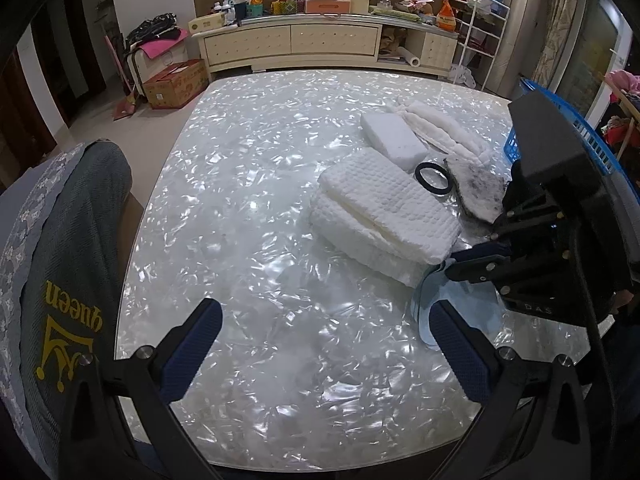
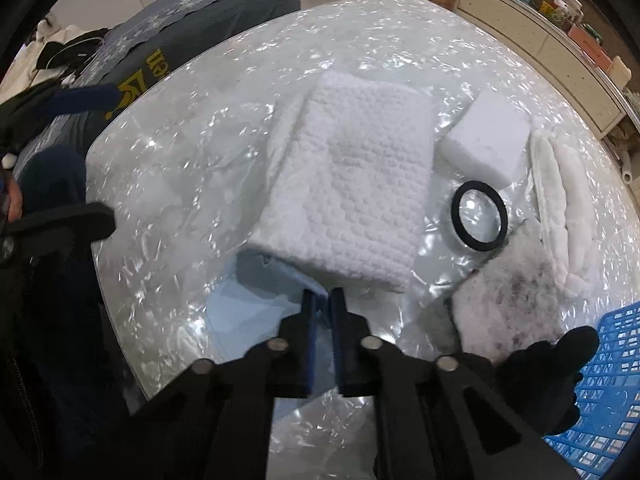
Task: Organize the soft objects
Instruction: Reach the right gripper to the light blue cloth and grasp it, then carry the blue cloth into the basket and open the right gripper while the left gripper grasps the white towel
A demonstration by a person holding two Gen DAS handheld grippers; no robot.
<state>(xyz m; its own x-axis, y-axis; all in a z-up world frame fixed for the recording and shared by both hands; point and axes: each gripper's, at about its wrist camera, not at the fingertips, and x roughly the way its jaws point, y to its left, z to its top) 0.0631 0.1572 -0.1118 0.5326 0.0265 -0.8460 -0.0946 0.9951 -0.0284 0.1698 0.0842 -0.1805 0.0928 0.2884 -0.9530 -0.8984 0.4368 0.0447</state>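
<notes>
My right gripper is shut on the edge of a light blue cloth that lies on the table beside a folded white waffle towel. The gripper, the cloth and the towel also show in the left wrist view. My left gripper is open and empty above bare table. A white sponge block, a black ring, a speckled grey-white pad and a quilted white cloth lie to the right.
A blue plastic basket stands at the right table edge, also in the left wrist view. A chair with a grey "queen" cover stands at the left. A cluttered cabinet is beyond the pearly table.
</notes>
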